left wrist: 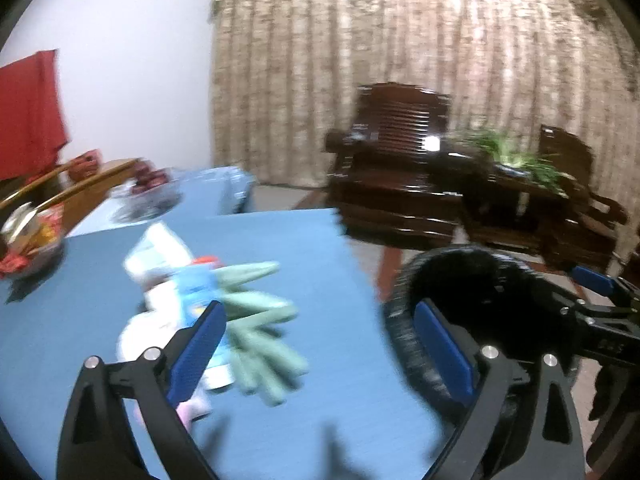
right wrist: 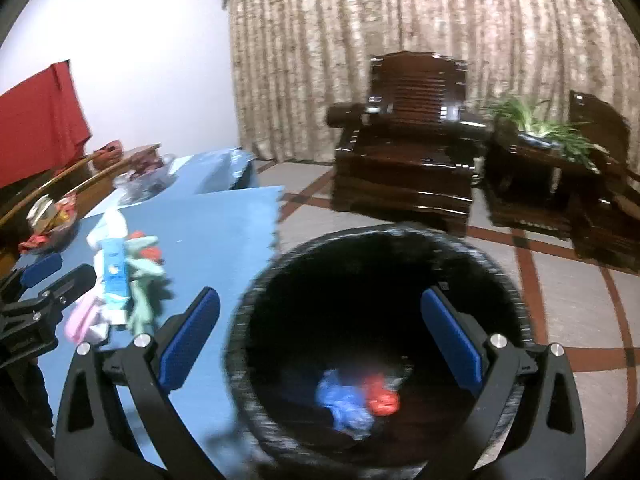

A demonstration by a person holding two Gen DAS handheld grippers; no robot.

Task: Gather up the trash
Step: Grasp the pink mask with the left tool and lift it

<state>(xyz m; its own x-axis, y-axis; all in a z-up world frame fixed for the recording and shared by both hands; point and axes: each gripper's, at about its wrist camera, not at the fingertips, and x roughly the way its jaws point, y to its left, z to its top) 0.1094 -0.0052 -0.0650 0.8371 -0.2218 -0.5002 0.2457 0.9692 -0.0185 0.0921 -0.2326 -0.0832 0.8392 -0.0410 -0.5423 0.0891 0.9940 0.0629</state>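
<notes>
- Both of your tools are spread wide with nothing between the pads: the left tool (left wrist: pixel 320 344) looks across the blue tabletop (left wrist: pixel 328 280), and the right tool (right wrist: pixel 320 332) sits over the mouth of the black bin (right wrist: pixel 500 280).
- 2 crumpled pieces, 1 blue (right wrist: pixel 340 400) and 1 red (right wrist: pixel 382 398), already lie at the bottom of that bin.
- The remaining trash is a loose pile (left wrist: pixel 208 312) on the tabletop, just ahead of the left tool's left finger and well apart from the bin.
- In the pile you have a pale green glove (left wrist: pixel 264 344), a blue and white wrapper (right wrist: pixel 114 272), white paper and something pink; blur hides finer detail.
- Expect all of it to be light, soft and easily crushed. The wrapper looks slick, so it may slide out of a shallow pinch.
- Take the glove across its bunched palm, not by a fingertip, which would likely flop and drag.
- Pinch paper or wrapper at a raised fold, since flat edges lie tight against the tabletop.
</notes>
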